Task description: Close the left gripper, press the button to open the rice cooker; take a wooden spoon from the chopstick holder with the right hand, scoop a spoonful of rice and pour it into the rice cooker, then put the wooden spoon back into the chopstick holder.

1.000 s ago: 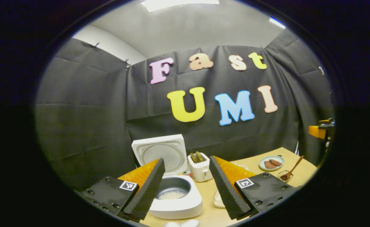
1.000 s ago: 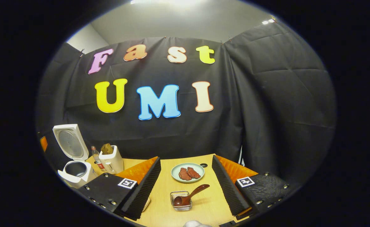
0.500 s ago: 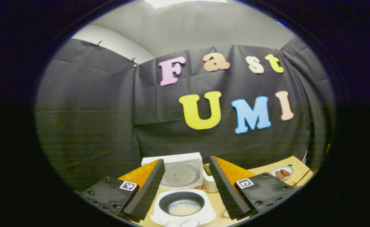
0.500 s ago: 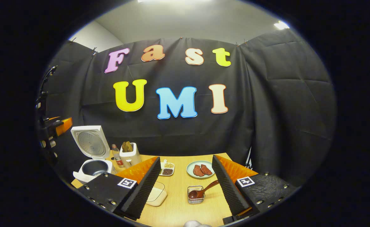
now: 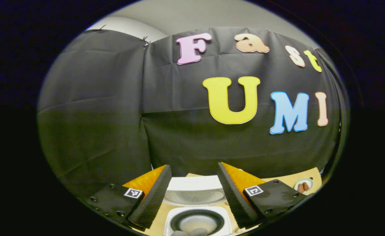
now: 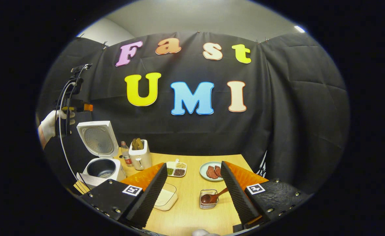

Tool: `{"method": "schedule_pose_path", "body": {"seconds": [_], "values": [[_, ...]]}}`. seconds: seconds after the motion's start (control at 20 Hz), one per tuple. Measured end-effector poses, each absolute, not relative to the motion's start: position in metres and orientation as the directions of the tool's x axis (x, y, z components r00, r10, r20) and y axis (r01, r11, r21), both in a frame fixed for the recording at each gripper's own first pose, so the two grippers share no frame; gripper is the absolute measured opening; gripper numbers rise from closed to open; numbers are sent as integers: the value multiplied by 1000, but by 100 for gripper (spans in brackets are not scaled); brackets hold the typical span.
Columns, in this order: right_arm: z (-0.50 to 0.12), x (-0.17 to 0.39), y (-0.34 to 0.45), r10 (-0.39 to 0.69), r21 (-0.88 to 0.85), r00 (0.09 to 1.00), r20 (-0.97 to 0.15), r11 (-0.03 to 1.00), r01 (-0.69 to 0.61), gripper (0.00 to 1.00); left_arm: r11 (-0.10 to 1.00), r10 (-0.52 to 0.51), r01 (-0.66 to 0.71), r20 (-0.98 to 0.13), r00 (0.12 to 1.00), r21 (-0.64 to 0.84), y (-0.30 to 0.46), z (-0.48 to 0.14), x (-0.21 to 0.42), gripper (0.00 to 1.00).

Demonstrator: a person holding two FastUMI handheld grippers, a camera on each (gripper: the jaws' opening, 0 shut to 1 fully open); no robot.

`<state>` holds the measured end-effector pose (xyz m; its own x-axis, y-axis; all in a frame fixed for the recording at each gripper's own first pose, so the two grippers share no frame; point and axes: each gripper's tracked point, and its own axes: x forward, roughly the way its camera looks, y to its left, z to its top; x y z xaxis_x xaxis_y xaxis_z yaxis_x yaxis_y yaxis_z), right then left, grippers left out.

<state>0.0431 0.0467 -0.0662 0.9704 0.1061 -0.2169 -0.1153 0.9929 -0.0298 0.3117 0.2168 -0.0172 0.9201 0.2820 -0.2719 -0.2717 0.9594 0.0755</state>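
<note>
Rice cooker [image 6: 101,165] stands lid-up at nine o'clock, so pressing looks done. Wooden spoon [image 6: 214,196] rests in its wire holder [image 6: 208,203] at six o'clock. Left gripper [image 5: 192,190] and right gripper [image 6: 192,190] both gape, holding nothing.

Each set of tongs has two long wedge fingers with ridged inner faces and orange sides. The fingers sit on black blocks with round screws and a small square black-and-white tag on each. This goes for the left tongs [image 5: 193,183] and the right tongs [image 6: 193,185]. In the right gripper view, a hand [image 6: 50,124] in a white glove is by thin cables that loop down.
</note>
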Motion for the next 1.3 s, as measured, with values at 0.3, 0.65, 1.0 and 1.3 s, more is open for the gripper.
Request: {"method": "schedule_pose_path", "body": {"seconds": [0.3, 0.65, 1.0, 1.3], "values": [[-72, 47, 47, 111, -33, 964, -242, 992, -123, 100, 947, 320, -298, -418, 850, 118, 241, -72, 361, 100], [-75, 47, 41, 110, -17, 960, -258, 993, -119, 97, 953, 286, -294, -516, 807, 69, 239, -98, 361, 100], [-69, 44, 47, 150, 13, 959, -239, 988, -151, 100, 971, 215, -238, -562, 799, 33, 223, -105, 304, 99], [-75, 37, 59, 203, 47, 948, -247, 979, -197, 100, 974, 148, -224, -700, 698, -18, 209, -173, 244, 100]]}}
